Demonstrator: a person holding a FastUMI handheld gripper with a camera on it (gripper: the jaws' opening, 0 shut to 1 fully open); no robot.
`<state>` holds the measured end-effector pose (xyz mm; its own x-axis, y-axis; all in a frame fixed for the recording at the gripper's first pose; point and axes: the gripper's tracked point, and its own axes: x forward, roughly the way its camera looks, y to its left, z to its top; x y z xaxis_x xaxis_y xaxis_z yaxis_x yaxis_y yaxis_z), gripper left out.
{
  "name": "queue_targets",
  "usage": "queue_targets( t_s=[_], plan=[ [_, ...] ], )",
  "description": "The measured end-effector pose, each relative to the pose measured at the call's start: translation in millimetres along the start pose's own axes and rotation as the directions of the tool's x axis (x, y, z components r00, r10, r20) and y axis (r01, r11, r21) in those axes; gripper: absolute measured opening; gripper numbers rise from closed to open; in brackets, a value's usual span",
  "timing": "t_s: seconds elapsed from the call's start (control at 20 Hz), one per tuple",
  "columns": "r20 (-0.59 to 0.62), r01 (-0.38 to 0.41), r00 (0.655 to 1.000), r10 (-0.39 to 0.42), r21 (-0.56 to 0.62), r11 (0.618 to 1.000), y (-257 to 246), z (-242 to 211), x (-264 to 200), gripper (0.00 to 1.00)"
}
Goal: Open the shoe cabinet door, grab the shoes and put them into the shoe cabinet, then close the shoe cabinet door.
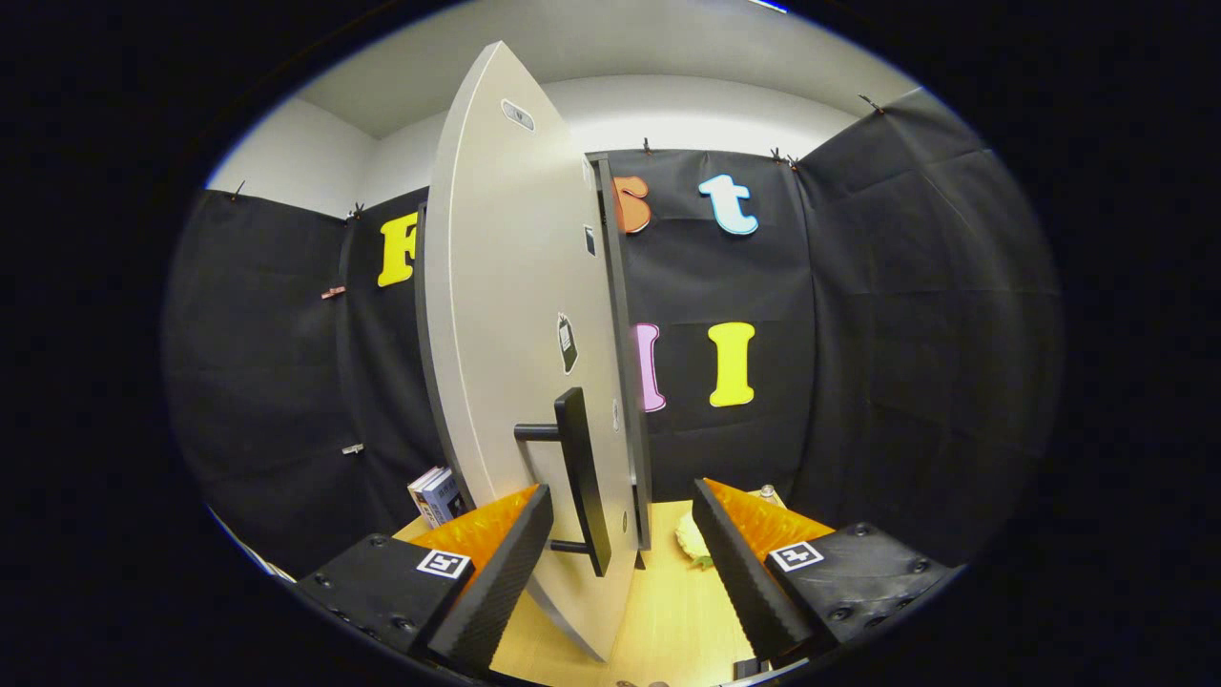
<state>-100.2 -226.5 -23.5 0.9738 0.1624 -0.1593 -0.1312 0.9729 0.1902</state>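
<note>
Facing the pale grey shoe cabinet door [506,315] edge-on, I hold my claw [620,558] spread wide, gripping nothing; the door's black bar handle [582,477] stands between my fingers. Boxed books [437,494] sit left, something yellow-green [694,544] right, on the light wooden floor [668,611].

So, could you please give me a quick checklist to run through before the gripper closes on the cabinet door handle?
1. Gripper open wide enough for the handle: ok, fingers spread apart.
2. Handle between the fingers: ok, with the door edge in the gap too.
3. Fingers touching the handle: not ok, neither presses on it.
4. Door swung off the cabinet: ok, seen nearly edge-on.
5. Handle mounts intact: ok, both posts visible.
6. Shoes' position: cannot tell.
</note>
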Motion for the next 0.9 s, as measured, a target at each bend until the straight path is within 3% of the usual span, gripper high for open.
queue_targets(
  t_s=[0.2,0.9],
  plan=[
    [-0.015,-0.037,0.999,0.038,0.047,0.998,45.7,-9.4,12.9,0.98],
    [-0.029,-0.141,0.989,0.142,0.042,0.989,192.3,-36.0,105.1,0.98]
  ],
)
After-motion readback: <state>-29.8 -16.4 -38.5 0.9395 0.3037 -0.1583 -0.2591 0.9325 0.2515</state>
